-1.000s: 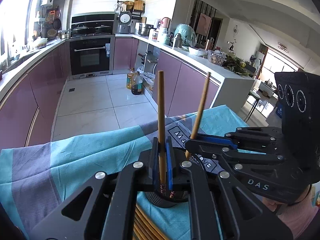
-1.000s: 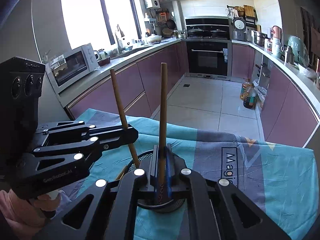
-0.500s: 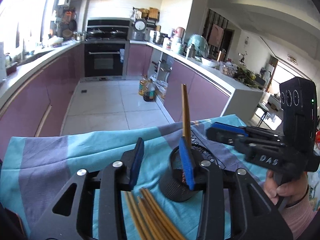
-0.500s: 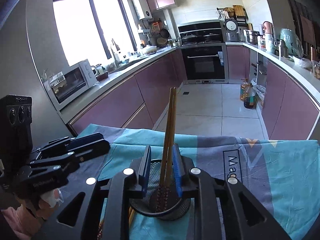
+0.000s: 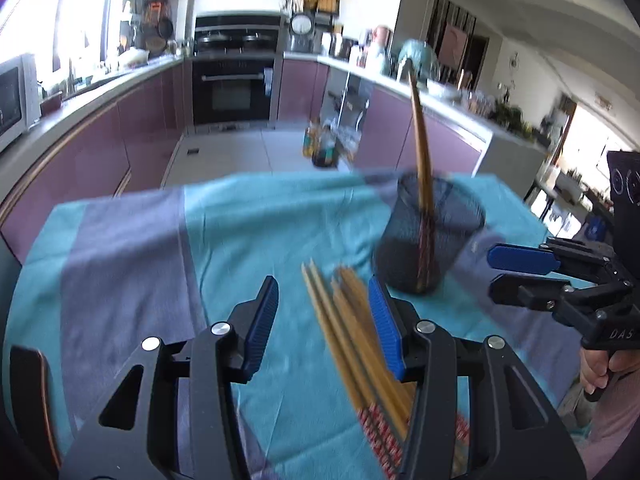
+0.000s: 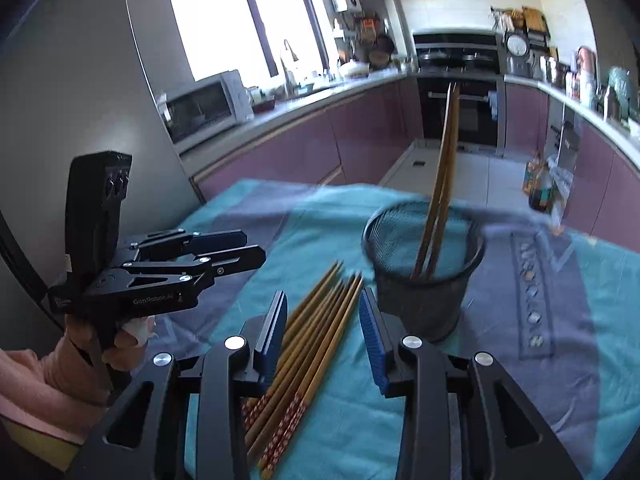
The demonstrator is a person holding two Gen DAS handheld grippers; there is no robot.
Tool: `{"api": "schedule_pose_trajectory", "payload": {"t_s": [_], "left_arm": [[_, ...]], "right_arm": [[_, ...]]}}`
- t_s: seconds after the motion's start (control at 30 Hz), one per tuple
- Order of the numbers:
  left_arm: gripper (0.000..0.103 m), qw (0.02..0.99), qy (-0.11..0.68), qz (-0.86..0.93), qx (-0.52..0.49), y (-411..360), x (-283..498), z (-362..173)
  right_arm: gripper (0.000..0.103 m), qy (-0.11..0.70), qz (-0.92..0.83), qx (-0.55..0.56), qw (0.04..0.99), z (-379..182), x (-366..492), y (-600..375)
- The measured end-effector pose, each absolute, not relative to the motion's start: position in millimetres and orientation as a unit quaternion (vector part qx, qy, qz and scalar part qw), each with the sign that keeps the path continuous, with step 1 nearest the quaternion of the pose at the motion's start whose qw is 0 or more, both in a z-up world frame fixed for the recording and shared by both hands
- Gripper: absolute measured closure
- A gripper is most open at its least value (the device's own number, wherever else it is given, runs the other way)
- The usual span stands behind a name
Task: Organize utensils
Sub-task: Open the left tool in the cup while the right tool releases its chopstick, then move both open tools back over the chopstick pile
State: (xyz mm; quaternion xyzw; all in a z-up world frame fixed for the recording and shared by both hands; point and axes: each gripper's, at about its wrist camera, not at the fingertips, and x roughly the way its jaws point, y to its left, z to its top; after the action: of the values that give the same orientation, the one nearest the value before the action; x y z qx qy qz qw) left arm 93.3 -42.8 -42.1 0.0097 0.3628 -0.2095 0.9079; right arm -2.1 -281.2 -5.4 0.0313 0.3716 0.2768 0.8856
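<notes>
The cup [image 6: 424, 280] with two upright chopsticks [image 6: 440, 184] blocks the right; cloth [image 5: 132, 248] lies open left of the loose pile [image 6: 312, 340].

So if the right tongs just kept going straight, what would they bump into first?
Probably the loose chopsticks lying on the cloth; the right tongs, empty and opening, already frame their tips. Depth is unclear.

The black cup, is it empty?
No. Two chopsticks stand in the cup, leaning on its rim.
</notes>
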Motion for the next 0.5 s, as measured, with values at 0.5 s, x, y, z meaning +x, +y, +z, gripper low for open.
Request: {"api": "schedule_pose_trajectory", "payload": {"t_s": [0.5], "left_arm": [[0.058, 0.880, 0.427, -0.203, 0.033, -54.8, 82.8, -95.9]], "right_arm": [[0.068, 0.434, 0.236, 0.032, 0.869, -59.4, 3.3, -266.2]]}}
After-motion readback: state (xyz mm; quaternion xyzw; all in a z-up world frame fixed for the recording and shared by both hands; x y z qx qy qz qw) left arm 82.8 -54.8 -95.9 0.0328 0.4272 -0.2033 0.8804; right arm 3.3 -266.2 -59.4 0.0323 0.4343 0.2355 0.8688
